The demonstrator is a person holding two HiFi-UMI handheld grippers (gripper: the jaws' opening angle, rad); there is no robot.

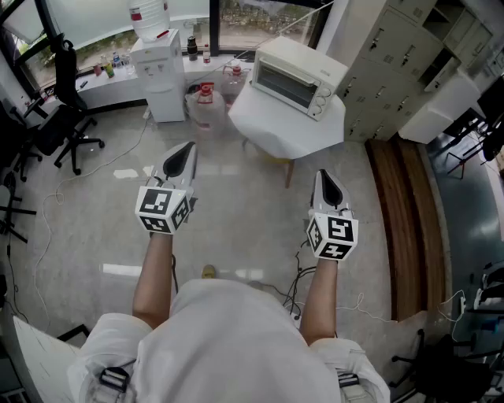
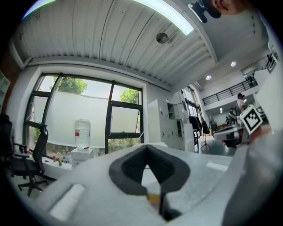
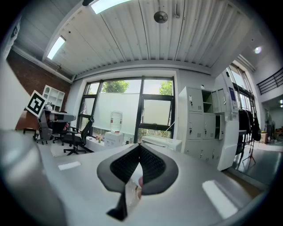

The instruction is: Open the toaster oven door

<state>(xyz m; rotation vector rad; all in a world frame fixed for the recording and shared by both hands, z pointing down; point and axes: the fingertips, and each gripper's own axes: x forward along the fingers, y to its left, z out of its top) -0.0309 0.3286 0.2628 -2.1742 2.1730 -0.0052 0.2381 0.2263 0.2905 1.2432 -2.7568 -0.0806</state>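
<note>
**Both grippers shut and empty, oven door closed**

The person stands in the middle of the room on the pale floor, arms out in front, a gripper in each hand. The left gripper is held level with its jaws pressed together at the tips, and nothing is between them. The right gripper is also level, closed tip to tip and holding nothing. Each has its marker cube sitting just above the wrist.

The toaster oven is farther off, well apart from both grippers. It sits on the far part of a white table, turned at an angle. Its glass door faces the near left and looks closed. The right gripper points roughly toward the table's near right corner. The left gripper points toward the floor left of the table.

To the far left of the table is a white water dispenser with a big bottle on top. A couple of water jugs stand on the floor between the dispenser and the table. A black office chair is at the far left, and grey lockers line the right wall. Loose cables trail across the floor near the person's right side.
</note>
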